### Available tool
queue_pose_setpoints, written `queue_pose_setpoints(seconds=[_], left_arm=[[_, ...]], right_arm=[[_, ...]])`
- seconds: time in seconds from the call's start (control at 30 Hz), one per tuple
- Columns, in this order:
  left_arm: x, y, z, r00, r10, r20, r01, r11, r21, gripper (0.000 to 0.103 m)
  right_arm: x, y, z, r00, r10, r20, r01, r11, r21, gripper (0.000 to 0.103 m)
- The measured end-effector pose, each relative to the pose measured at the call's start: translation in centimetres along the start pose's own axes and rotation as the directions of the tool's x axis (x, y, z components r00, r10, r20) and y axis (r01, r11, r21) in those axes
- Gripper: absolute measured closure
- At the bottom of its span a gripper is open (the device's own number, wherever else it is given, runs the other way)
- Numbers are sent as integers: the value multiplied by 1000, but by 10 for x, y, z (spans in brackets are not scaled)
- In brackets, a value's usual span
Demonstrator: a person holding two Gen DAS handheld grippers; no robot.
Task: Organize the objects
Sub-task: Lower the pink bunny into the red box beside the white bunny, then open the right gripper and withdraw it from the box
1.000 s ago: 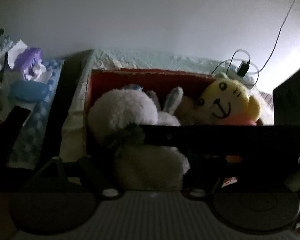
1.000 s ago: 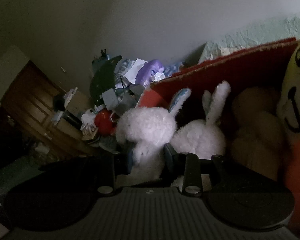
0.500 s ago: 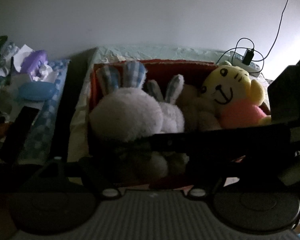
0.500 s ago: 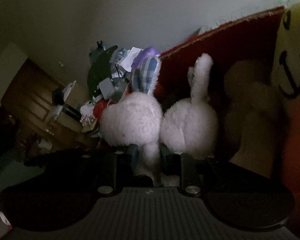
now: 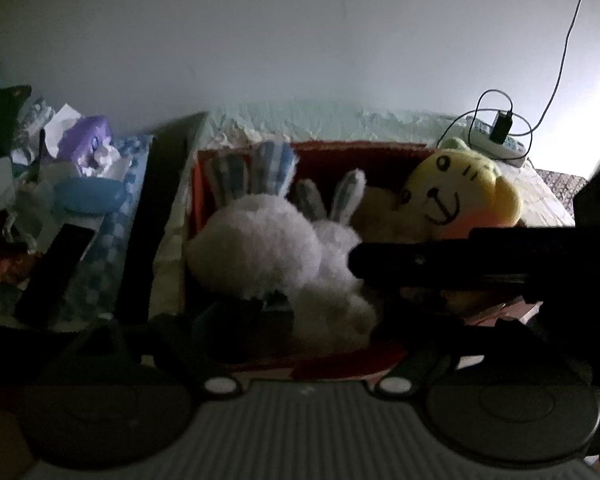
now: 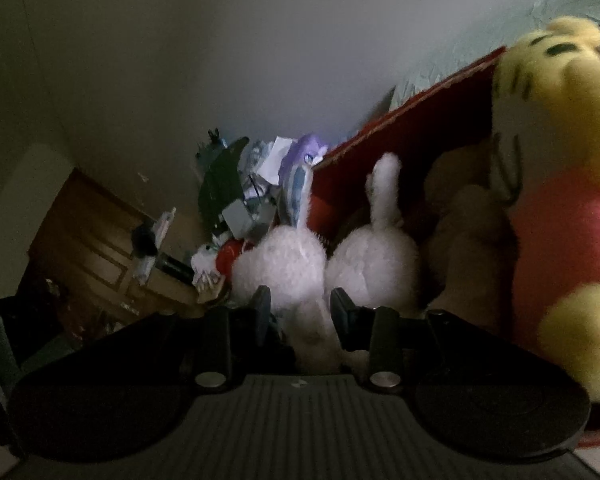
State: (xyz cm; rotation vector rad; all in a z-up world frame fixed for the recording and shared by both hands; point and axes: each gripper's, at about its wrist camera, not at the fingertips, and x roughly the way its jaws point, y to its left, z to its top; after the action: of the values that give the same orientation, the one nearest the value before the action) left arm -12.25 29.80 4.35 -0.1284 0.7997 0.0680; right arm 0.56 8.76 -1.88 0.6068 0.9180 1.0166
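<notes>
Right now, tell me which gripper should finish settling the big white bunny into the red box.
The right gripper. Its fingers already straddle the big white bunny over the red box. The left gripper hangs back at the box's near edge, holding nothing as far as the dim view shows.

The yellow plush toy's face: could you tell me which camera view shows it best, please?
The left wrist view: the yellow plush toy faces the camera in the red box, with eyes, nose and smile visible. The right wrist view catches it sideways at the frame edge, blurred, showing mostly stripes and its pink shirt.
</notes>
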Motion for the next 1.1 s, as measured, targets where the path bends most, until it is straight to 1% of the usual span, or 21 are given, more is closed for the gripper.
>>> queue_pose_setpoints(seconds=[0.3,0.33,0.57,0.63,0.9,1.1], left_arm=[[3,-19,5,1000,14,-18,-14,1000,0,16],[3,-21,5,1000,20,-20,-20,1000,-2,16],[12,-37,11,995,83,-62,-85,996,-29,16],[14,-43,11,991,115,-76,-118,992,-39,16],[23,-64,10,975,183,-123,-191,980,-61,15],[24,-80,11,970,207,-124,-216,974,-68,12]], right_arm=[[-18,-4,-2,998,39,50,-39,999,1,65],[-21,-6,-2,998,42,54,-42,999,3,66],[-41,-14,-2,995,69,68,-69,998,-2,67],[-47,-15,-1,995,76,68,-76,997,-4,67],[-69,-21,4,995,81,67,-79,997,-27,66],[-83,-30,5,993,93,73,-92,995,-25,67]])
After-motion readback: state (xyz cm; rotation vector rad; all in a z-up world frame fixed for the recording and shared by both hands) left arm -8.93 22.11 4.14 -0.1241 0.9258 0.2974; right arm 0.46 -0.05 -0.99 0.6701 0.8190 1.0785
